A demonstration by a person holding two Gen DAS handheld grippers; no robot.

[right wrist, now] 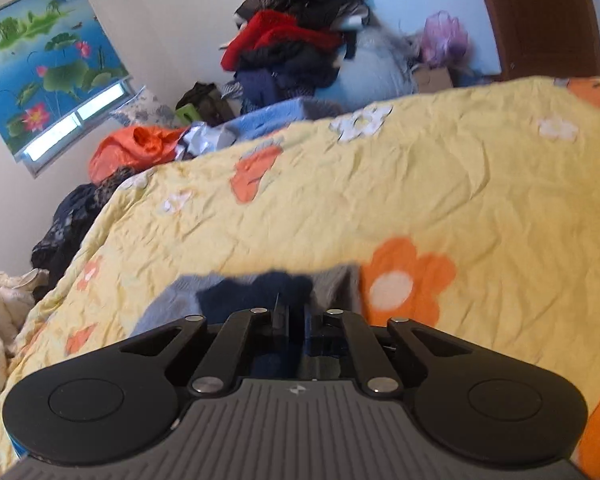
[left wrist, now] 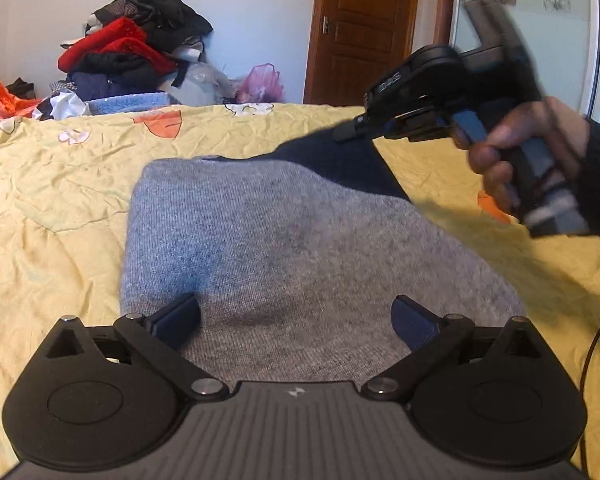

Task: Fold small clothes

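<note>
A grey knitted garment with a dark navy part [left wrist: 284, 240] is lying spread on the bed's wrinkled yellow quilt with orange and white flowers [left wrist: 60, 184], directly under and ahead of the left gripper [left wrist: 296, 320], whose blue-padded fingers [left wrist: 178, 318] are standing wide apart over the grey knit, gripping nothing. The right gripper [left wrist: 346, 132], held in a hand [left wrist: 512, 160], is pinching the navy far corner between its closed fingers and lifting it off the quilt.

bed: yellow floral quilt [left wrist: 60, 208], wrinkled; on it: grey knit garment [left wrist: 268, 240], lying flat
</note>
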